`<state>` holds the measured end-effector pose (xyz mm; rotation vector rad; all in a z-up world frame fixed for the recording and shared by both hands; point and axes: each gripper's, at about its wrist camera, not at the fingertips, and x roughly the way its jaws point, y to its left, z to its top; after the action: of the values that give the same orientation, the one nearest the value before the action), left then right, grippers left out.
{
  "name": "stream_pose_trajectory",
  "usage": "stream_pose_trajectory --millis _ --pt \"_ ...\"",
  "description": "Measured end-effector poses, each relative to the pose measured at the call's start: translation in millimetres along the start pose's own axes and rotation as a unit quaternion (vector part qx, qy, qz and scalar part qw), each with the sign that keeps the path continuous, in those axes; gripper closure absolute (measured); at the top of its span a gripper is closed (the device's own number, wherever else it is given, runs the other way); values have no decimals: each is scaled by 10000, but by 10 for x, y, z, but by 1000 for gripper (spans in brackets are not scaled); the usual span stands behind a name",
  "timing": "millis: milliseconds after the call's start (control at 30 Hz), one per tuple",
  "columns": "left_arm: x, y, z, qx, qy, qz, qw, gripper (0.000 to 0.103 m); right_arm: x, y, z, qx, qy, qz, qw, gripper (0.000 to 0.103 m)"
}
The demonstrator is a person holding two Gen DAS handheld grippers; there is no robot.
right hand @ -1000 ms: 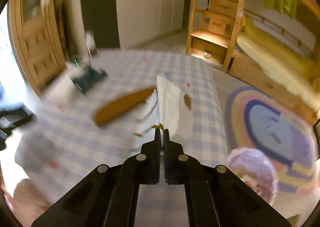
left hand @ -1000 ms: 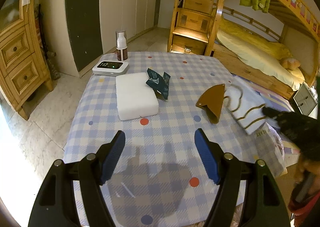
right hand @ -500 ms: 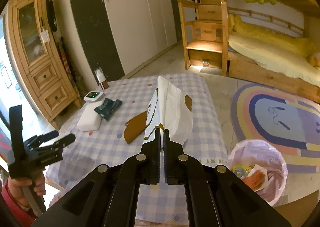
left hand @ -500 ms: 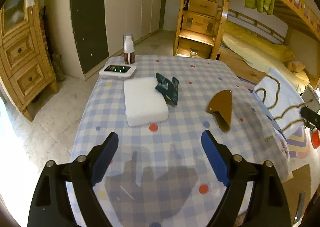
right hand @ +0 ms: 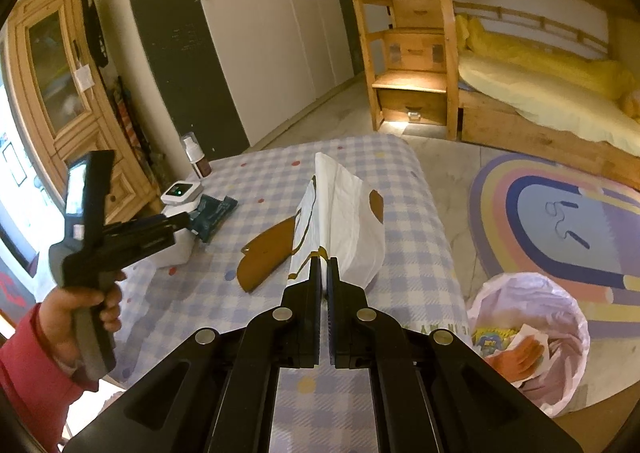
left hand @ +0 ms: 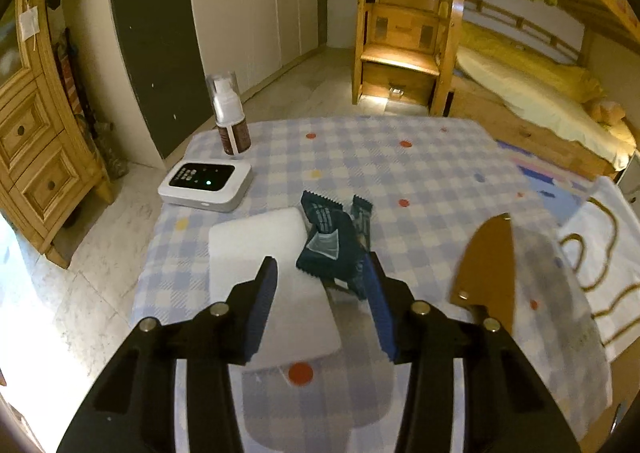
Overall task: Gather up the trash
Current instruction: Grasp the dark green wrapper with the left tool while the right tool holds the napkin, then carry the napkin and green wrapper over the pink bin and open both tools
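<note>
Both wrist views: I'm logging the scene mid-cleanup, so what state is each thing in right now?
Left gripper: open, blue pads flanking the dark teal snack wrapper.
Dark teal snack wrapper: crumpled, on the checked tablecloth.
Right gripper: shut on the white paper bag with brown trim, held off the table.
Brown paper piece: lying on the cloth.
White device with dark screen: green light on.
Spray bottle: upright, capped.
Lined trash bin: open, holding trash.

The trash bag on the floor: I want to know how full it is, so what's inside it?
The trash bag holds a yellow printed wrapper and orange-and-white paper. Its folds hide anything deeper.
</note>
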<state>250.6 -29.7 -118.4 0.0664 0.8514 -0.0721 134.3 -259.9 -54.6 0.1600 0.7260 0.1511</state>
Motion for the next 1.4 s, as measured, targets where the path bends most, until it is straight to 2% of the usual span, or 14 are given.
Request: stream_pose_trajectory --millis 67,133,300,400,500,633,867,1167,1400 --pt "84 -11 15 24 75 -5 10000 60 18 -7 -9 23 16 0 10000 101" --pt "113 -14 9 59 53 5 10000 67 30 -26 -14 41 29 -1 10000 101" --pt "123 -20 -4 171 -7 203 9996 91 26 -58 -25 105 43 5 9999 101" --pt "106 7 29 158 -56 143 9998 103 24 -76 -42 158 45 -3 9999 101" --pt "7 32 70 84 -185 -74 9998 103 -44 -105 -57 214 -12 -35 9998 101" --pt "-389 42 114 -34 -593 -594 9965 103 -212 -149 -63 296 -186 -65 9994 101" --pt "-1096 -265 -128 311 -1077 -1256 9857 103 -425 -259 -116 472 -356 -3 9983 100" --pt "-1318 -939 -572 932 -862 -1533 9800 103 -584 -358 -309 490 -255 -116 9984 100" --pt "-1353 -1602 -743 1467 -677 -2090 9645 103 -799 -687 -526 734 -257 -445 9960 100"
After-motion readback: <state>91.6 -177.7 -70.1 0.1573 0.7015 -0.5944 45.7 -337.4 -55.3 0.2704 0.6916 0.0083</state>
